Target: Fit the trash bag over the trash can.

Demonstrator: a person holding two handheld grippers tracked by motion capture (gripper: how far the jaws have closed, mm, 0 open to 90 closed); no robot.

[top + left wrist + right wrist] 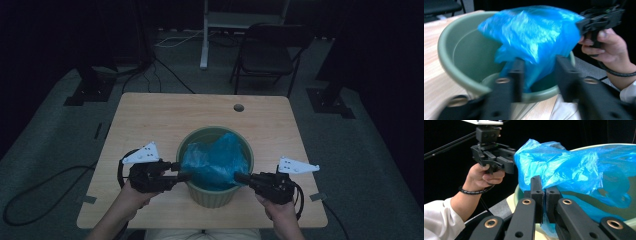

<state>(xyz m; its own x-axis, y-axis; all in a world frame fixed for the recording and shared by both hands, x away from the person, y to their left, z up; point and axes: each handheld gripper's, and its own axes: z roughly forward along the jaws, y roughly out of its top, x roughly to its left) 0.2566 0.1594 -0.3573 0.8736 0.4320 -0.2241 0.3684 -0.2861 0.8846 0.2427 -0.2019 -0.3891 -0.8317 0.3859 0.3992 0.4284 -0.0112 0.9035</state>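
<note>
The right gripper (543,202) pinches the bag (215,159); the left gripper (539,75) stands open (around bag), probably lining the bin (200,195).

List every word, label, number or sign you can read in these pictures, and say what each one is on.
There is no readable text.
Green bin: plain wall, no label seen.
Blue plastic bag: no print seen.
Left gripper and right gripper: black bodies and grey plates bear holes and screws, no lettering that can be read.
Wooden table: bare top with a round hole, no marks.
</note>
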